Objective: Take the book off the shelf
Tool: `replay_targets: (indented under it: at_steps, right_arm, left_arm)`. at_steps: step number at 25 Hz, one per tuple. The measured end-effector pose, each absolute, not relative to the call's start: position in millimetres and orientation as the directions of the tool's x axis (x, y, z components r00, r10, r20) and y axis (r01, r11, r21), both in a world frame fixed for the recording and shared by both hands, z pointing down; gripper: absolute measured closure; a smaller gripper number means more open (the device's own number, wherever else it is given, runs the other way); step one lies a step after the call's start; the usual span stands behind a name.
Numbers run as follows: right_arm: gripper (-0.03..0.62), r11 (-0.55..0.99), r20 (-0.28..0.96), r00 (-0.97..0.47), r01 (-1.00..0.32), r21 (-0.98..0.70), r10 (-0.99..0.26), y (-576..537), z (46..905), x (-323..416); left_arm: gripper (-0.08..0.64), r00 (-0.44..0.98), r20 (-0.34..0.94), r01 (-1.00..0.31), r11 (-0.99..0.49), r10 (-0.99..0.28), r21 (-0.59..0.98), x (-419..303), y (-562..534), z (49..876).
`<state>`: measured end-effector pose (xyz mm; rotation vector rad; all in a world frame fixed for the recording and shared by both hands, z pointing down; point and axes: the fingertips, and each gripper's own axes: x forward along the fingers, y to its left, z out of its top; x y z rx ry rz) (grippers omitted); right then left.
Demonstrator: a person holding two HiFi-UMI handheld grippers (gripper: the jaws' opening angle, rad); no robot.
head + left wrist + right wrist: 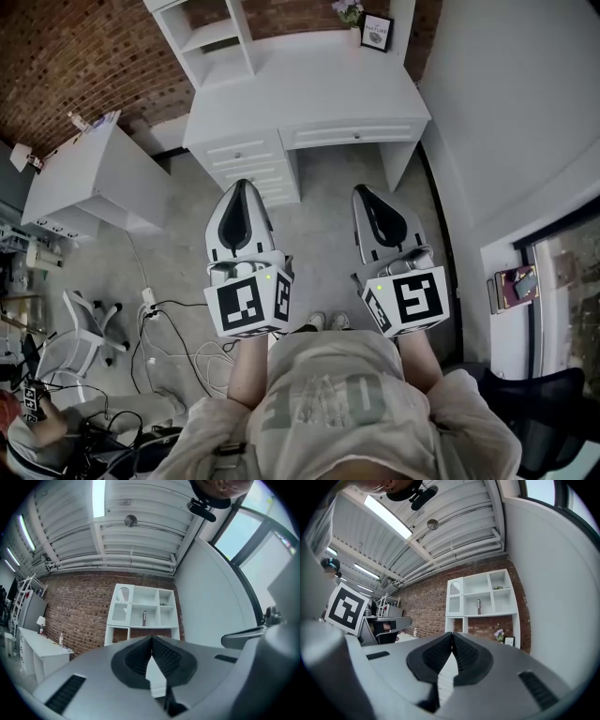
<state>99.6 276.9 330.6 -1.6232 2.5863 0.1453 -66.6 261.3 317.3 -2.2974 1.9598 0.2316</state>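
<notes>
A white shelf (145, 595) stands along the back edge of a white counter (319, 89), against the brick wall (79, 616); a dark book (144, 618) stands upright in the shelf's middle compartment, and a small plant (499, 588) sits in the compartment at its upper right corner. At the counter's back right corner stand a framed picture (378, 31) and, just beside it, flowers (349, 11).

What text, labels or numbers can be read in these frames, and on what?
None reads clearly.
Shirt: big pale letters, upside down and creased, unreadable.
Framed sign on desk: too small.
Book spine on shelf: too small.
Marker cubes: patterns only, no words.
</notes>
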Motion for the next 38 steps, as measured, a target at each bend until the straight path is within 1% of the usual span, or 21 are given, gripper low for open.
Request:
replay_targets:
  at_steps: [9,13,17,21,24,27,32,34,38]
  right_arm:
    - [0.577,0.456,-0.085,-0.452,-0.889,-0.047,-0.888,268,352,116]
    - [0.577,0.462,-0.079,-0.457,-0.885,-0.062,-0.886,249,355,117]
    - [0.577,0.485,-0.06,-0.482,-0.873,-0.053,-0.874,212,365,103]
    - [0.577,0.497,-0.062,-0.497,-0.868,0.005,-0.866,153,366,79]
    - [0.577,0.461,-0.064,-0.462,-0.887,0.025,-0.885,96,368,72]
    - [0.577,0.414,-0.054,-0.413,-0.91,0.001,-0.909,32,363,73]
    - [0.577,0.339,-0.072,-0.337,-0.94,-0.02,-0.939,-73,350,67]
    - [0.577,0.33,-0.061,-0.328,-0.943,-0.04,-0.943,-109,352,57]
    - [0.577,0.306,-0.07,-0.303,-0.952,-0.026,-0.95,-167,349,41]
  left_arm:
    - [0.548,0.116,-0.173,-0.992,-0.123,-0.978,0.032,-66,263,332]
    - [0.548,0.099,-0.169,-0.993,-0.109,-0.981,0.054,-69,243,337]
    - [0.548,0.092,-0.186,-0.993,-0.103,-0.978,0.053,-76,210,340]
    - [0.548,0.104,-0.188,-0.989,-0.121,-0.977,0.085,-93,140,354]
    - [0.548,0.141,-0.209,-0.982,-0.164,-0.968,0.097,-96,71,357]
    - [0.548,0.184,-0.22,-0.977,-0.202,-0.958,0.064,-91,0,344]
    - [0.548,0.266,-0.259,-0.961,-0.275,-0.929,0.0,-93,-105,315]
    - [0.548,0.29,-0.265,-0.954,-0.299,-0.92,-0.005,-98,-142,311]
    - [0.548,0.324,-0.259,-0.942,-0.336,-0.91,0.003,-109,-212,310]
